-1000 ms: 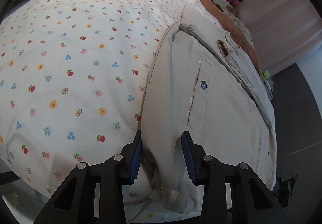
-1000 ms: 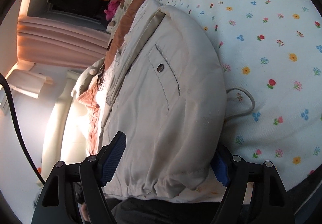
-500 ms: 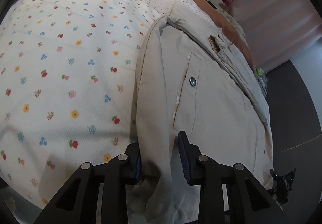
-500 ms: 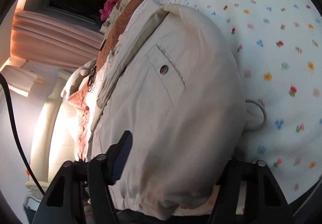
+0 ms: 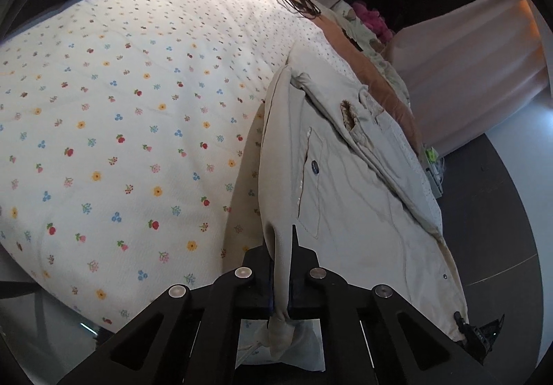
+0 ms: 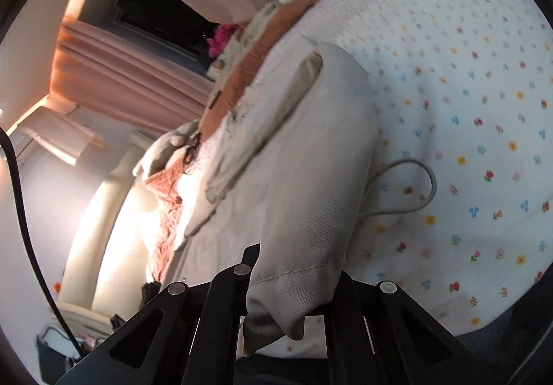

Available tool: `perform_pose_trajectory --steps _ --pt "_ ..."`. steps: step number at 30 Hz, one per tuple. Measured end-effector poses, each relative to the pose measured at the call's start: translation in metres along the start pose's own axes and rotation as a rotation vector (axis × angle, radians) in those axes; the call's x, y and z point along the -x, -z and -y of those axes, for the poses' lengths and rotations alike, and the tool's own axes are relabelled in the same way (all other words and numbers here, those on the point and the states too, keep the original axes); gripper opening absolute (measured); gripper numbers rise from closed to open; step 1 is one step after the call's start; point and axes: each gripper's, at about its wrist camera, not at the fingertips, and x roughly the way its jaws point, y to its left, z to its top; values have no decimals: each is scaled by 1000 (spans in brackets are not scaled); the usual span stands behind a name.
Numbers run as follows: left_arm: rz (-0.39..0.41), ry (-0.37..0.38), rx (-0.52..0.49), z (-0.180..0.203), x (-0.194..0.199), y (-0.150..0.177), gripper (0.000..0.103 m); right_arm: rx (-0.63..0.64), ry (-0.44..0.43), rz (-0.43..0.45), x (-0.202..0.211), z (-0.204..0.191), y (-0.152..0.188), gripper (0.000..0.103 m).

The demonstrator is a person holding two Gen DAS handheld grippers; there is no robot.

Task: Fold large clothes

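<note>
Looking along the left gripper, its jaws are pinched tight on a thin fold of the beige jacket, which lies on the flowered bedspread near the bed's edge.

From the right gripper, a fat bunch of the jacket fills the space between its jaws. I cannot tell if they squeeze it. A pale cord loops on the bedspread just beside the jacket.

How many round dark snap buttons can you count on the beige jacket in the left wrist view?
1: the round dark snap button sits on the pocket flap of the beige fabric jacket. Folds may hide others.
</note>
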Motion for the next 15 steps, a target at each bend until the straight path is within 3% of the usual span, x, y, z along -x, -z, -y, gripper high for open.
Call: perform_pose_trajectory --steps 15 --pt "127 141 9 10 112 15 4 102 -127 65 77 -70 19 7"
